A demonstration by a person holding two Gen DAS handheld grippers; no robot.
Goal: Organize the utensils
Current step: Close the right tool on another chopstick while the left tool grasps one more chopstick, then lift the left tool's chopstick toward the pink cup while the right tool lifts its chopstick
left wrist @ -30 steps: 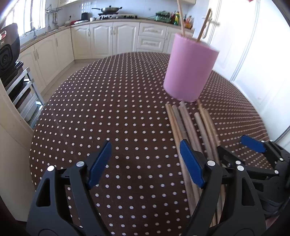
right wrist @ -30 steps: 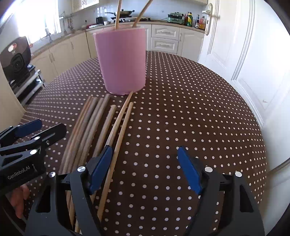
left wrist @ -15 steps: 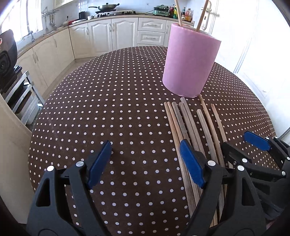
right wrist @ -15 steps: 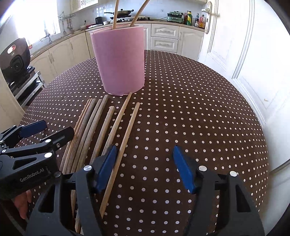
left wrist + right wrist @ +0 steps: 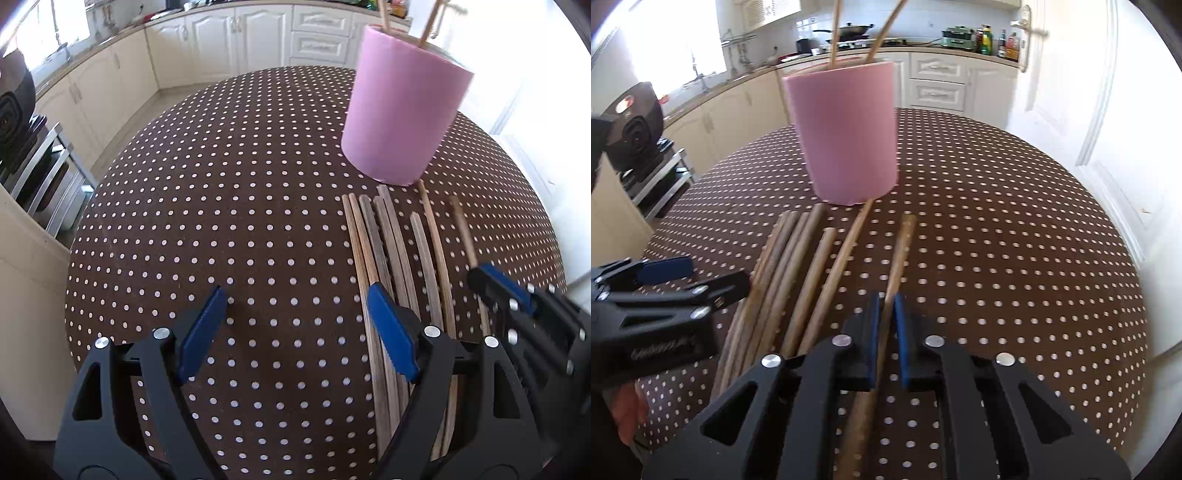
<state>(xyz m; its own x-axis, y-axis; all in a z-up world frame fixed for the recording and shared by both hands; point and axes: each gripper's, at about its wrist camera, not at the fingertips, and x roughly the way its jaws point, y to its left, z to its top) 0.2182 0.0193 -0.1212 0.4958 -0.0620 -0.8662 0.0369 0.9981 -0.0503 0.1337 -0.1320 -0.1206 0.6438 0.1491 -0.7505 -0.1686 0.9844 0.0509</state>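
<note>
The step in hand is the picking of one chopstick for the pink cup (image 5: 849,140). The right gripper (image 5: 885,332) is closing its blue pads on a single stick (image 5: 899,254), the one lying farthest to the right of the row, a little apart from the others; the stick is passing between the pads and seems to be pinched there, with its far end pointing toward the cup and stopping short of it. The other sticks (image 5: 388,251) are lying side by side on the dotted desk (image 5: 221,221), just in front of the cup, and one thin stick is nearly touching the foot of the cup. Two sticks are already standing inside the cup. The left gripper (image 5: 295,332) is hanging with its jaws wide apart and nothing between them, to the left of the row, farther from the cup than the sticks' far ends. I think the next move is asking to lift the held stick, turn it nearly upright, and bring it over the rim of the cup before letting go. The grip looks to be toward the near end, so the stick may be swinging when it is rising.
</note>
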